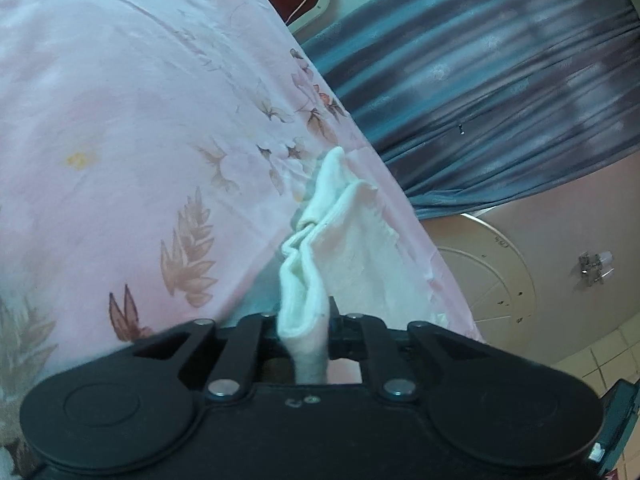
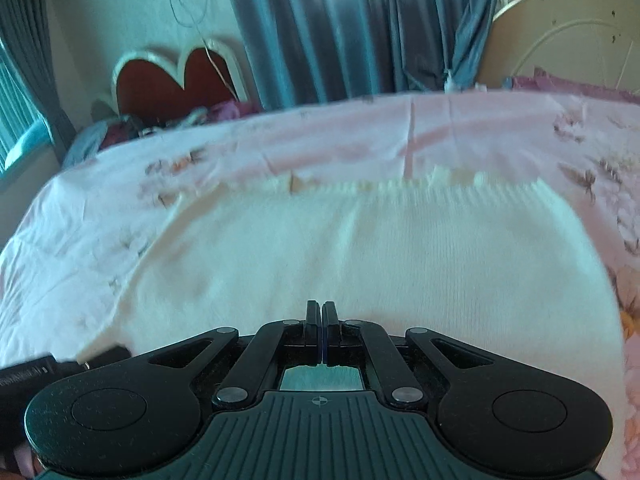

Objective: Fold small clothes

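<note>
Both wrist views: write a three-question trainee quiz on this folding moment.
1. True or false: the left tool is shut on the white knit garment.
2. The right tool is: A) wide open; B) shut, fingers together with nothing seen between them.
3. Fill in: the garment lies spread on a pink floral ____.

Key: 1 true; 2 B; 3 bedsheet.

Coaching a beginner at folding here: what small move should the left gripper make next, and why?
Probably carry the pinched edge across and lower it onto the garment. The left gripper is shut on a bunched white cloth lifted off the pink floral sheet, while the right gripper, fingers closed and empty, sits low over the white garment's flat part.
</note>
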Tool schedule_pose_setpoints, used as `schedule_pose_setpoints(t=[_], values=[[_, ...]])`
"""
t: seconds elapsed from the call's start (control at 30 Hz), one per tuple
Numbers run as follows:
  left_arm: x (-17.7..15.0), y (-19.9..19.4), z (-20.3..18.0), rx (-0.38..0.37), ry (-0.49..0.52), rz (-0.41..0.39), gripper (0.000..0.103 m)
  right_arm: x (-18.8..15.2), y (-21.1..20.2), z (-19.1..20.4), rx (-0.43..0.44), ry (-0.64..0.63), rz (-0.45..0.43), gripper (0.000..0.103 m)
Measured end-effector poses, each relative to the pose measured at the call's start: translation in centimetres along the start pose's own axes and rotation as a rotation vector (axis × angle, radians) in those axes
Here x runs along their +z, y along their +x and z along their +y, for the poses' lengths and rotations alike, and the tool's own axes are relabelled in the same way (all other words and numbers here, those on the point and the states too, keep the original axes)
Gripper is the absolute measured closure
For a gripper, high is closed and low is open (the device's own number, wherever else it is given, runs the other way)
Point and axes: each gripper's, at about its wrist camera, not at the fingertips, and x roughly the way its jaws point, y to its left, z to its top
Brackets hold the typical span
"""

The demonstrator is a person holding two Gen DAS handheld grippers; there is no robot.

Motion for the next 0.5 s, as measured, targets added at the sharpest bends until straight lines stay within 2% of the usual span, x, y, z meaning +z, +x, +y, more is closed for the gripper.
schedule_pose_setpoints(t=[0.03,0.13,0.27,0.37,0.5], values=[[0.0,0.0,-0.1,0.003,0.008,-0.001,0.095,-0.2,1.0,-0.2,-0.008,-0.002,0.046,0.103],[0.0,0.0,-0.6,0.025,0.042,-0.006,0.095,-0.2,1.5,-0.4,0.005,-0.025,0.035,0.103],[-0.1,-0.4,-3.1,0.055,0.150,-0.014,0.096,-0.2,1.5,-1.7,0.053,0.025,0.035,0.103],[-0.3,-0.9,-6.9,0.031,0.264,-0.020,0.096,0.4,-0.4,-3.5,0.084,0.113,-0.002,0.103],[-2.0,-0.4,-13.9,-0.022,0.464,0.029,0.096,0.7,-4.7,-9.0,0.073,0.241,-0.095,0.103]])
